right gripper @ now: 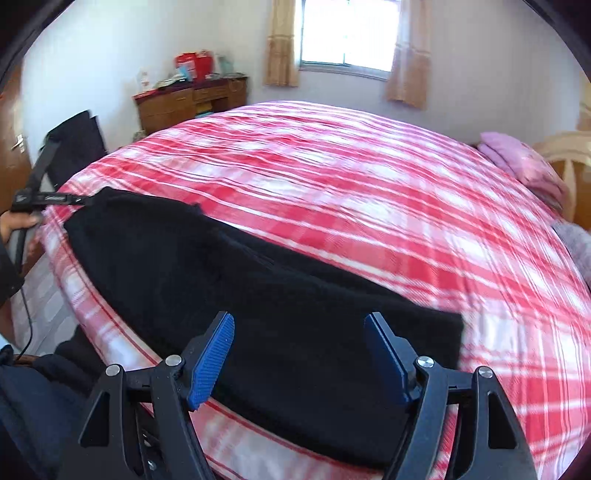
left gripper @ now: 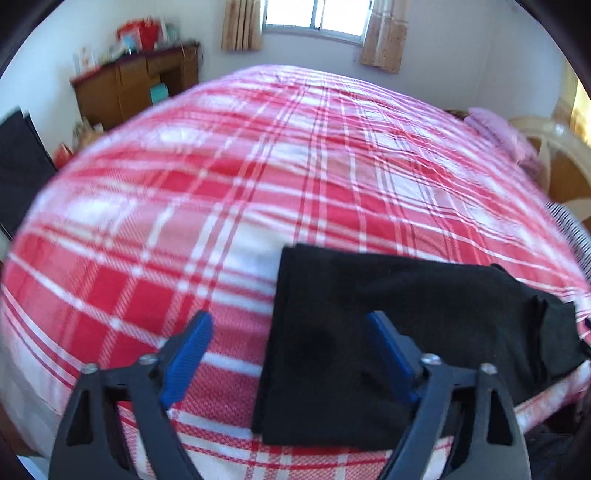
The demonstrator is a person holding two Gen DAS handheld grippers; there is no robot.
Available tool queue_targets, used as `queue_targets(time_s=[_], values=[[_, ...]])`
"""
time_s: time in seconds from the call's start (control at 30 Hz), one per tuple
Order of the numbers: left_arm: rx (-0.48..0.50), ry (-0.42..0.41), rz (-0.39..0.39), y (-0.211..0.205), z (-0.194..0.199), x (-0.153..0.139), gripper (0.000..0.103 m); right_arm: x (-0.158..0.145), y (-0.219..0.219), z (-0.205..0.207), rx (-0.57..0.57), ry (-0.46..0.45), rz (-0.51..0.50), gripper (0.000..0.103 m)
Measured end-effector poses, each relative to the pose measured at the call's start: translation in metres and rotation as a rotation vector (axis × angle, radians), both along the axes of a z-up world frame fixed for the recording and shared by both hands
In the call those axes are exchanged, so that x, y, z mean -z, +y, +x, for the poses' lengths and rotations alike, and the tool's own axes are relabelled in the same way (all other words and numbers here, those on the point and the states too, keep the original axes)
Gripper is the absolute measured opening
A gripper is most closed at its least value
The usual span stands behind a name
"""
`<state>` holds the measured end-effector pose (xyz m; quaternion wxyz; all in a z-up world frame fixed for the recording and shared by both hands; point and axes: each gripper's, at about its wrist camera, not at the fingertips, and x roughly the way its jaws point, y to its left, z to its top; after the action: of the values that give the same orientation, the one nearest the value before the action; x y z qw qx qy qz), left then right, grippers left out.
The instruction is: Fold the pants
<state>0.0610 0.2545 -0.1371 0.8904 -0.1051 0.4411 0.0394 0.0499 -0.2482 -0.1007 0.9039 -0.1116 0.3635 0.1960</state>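
Observation:
Black pants [left gripper: 406, 295] lie folded lengthwise along the near edge of a bed with a red and white plaid cover [left gripper: 258, 166]. My left gripper [left gripper: 289, 319] hovers open over one end of them. Its right blue pad is above the cloth and its left pad above the cover, and nothing is pinched. In the right wrist view the pants [right gripper: 221, 266] run from far left to near right. My right gripper [right gripper: 299, 319] stands open above their near end, holding nothing. A person's hand [right gripper: 14, 223] holding the left tool shows at the pants' far end.
A wooden desk [right gripper: 184, 103] with red bags stands at the far wall beside a curtained window [right gripper: 347, 33]. A pink pillow [right gripper: 517, 162] and a pale headboard [left gripper: 554, 155] are at the right. A black object [left gripper: 18, 166] stands left of the bed.

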Motion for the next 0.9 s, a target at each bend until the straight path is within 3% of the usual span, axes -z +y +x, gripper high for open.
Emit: queue_targets(time_s=[0.07,0.17,0.3,0.33,0.4,0.7,0.9], values=[[0.010,0.004,-0.075,0.005,0.003,0.007,0.061,0.005,-0.017,-0.001,0.044,0.008,0.019,0.074],[0.025,-0.016,-0.121,-0.002,0.004,0.008,0.059,0.010,-0.042,0.005,0.111,0.041,0.080,0.074],[0.056,-0.011,-0.081,-0.014,0.006,0.015,0.055,0.020,-0.068,0.019,0.209,0.074,0.159,0.074],[0.055,-0.011,-0.075,-0.013,0.005,0.015,0.049,0.021,-0.072,0.019,0.226,0.080,0.172,0.074],[0.056,-0.008,-0.124,-0.009,0.004,0.010,0.021,0.022,-0.078,0.021,0.249,0.087,0.201,0.074],[0.107,-0.076,-0.221,-0.016,-0.008,-0.033,0.018,0.015,-0.094,0.022,0.311,0.056,0.238,0.074],[0.195,-0.150,-0.282,-0.047,-0.015,-0.069,0.018,0.014,-0.098,0.024,0.316,0.058,0.236,0.074]])
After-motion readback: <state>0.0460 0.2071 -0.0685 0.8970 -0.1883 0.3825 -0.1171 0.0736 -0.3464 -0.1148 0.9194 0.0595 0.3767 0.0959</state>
